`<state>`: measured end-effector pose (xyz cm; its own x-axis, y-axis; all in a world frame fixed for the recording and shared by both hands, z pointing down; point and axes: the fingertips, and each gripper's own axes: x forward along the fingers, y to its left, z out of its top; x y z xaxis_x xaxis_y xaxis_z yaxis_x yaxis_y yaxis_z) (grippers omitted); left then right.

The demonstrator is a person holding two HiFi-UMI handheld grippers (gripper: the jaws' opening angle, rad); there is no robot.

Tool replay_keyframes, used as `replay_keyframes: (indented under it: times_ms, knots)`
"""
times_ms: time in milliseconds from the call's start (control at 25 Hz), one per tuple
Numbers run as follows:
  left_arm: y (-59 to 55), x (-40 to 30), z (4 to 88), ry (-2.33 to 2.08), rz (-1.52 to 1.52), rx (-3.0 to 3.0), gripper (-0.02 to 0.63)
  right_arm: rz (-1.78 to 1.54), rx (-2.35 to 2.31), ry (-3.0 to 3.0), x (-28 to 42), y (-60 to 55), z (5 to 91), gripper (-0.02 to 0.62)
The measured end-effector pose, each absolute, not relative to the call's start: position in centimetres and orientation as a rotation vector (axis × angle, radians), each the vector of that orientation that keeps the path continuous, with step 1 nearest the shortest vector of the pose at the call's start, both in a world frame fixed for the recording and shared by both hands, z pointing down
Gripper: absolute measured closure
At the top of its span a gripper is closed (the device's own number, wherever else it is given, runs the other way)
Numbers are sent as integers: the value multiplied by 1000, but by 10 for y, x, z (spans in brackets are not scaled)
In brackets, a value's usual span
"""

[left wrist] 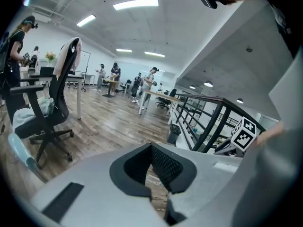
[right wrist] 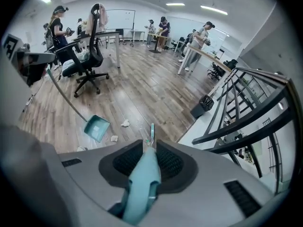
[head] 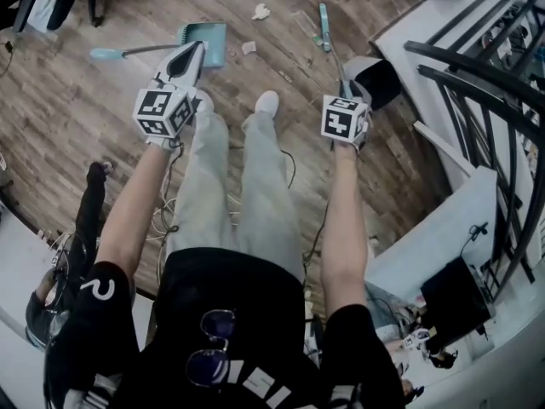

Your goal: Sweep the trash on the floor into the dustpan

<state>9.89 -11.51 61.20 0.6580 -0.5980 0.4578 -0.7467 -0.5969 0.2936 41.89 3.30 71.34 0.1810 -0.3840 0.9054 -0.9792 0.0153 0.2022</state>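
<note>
In the head view a teal dustpan (head: 209,41) lies on the wood floor, its long handle (head: 128,52) running left. My left gripper (head: 192,54) hovers just over the pan's near edge, shut, with nothing between its pads (left wrist: 163,167); the handle's end (left wrist: 20,152) shows at the left edge of the left gripper view. The right gripper (head: 342,90) is shut on the teal broom handle (right wrist: 142,183), and the broom head (head: 324,20) rests on the floor ahead. Crumpled paper scraps (head: 261,11) (head: 249,48) lie between the broom and the dustpan (right wrist: 97,128), with scraps (right wrist: 125,123) beside it.
A black stair railing (head: 477,75) and a white ledge border the right side. A small bin (head: 375,79) stands by the right gripper. An office chair (left wrist: 47,112) is on the left, cables (head: 166,220) lie near the person's feet, and people stand at desks far off.
</note>
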Motion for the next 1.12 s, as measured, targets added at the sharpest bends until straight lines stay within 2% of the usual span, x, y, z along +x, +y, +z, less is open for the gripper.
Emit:
replay_keyframes:
  times_ms: [520,1120]
  knots:
    - [-125,62,606,-1073,446,2410,607,840,1501,-1348,365,43,710,511]
    - [-149,-72,618,-1235,513,2302,607,905,1507,-1334,263,55,709,511]
